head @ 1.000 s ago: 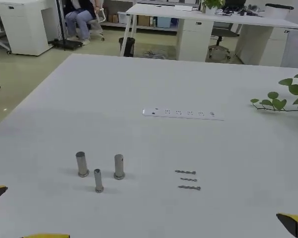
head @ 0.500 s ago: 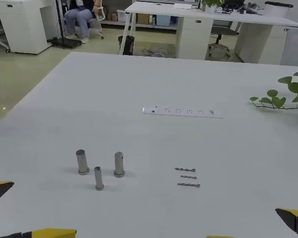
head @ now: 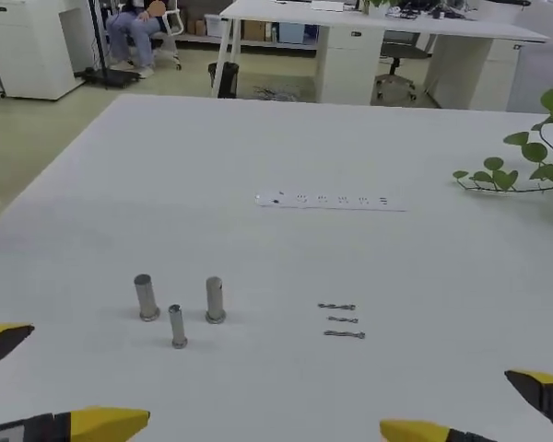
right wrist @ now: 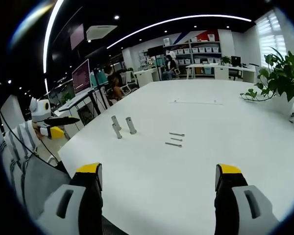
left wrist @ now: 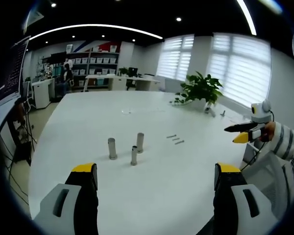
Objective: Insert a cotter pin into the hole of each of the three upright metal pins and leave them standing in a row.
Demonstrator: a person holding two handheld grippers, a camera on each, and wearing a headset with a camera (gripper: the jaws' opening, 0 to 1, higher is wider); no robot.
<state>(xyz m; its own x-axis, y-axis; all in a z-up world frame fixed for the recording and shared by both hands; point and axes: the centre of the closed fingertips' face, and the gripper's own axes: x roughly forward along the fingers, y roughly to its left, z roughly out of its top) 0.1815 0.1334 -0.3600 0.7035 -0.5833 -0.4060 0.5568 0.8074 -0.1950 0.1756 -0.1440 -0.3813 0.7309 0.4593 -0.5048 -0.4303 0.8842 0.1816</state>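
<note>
The big white table [head: 350, 147] is taking up most of the room in front of the person, with desks and shelving sitting beyond its far edge. A leafy green plant [head: 521, 161] is trailing over the table's right side.

The person is holding the left gripper [left wrist: 156, 171] low over the near left edge, its yellow-tipped jaws spread wide apart and carrying nothing. The right gripper [right wrist: 159, 171] is hovering over the near right edge the same way, jaws gaping and bare. Both are staying well short of the parts.

A white power strip [head: 330, 200] is lying flat near the middle of the table.

Nearer the person and to the left, the three metal pins are standing upright: the left pin [head: 146, 296], the right pin [head: 215, 300], and a thinner middle pin [head: 177, 325] sitting a little closer to the person, so they are forming a shallow triangle, not a straight line. None are touching.

To their right, well apart, three cotter pins [head: 343, 319] are lying flat, parallel, one behind the other.
</note>
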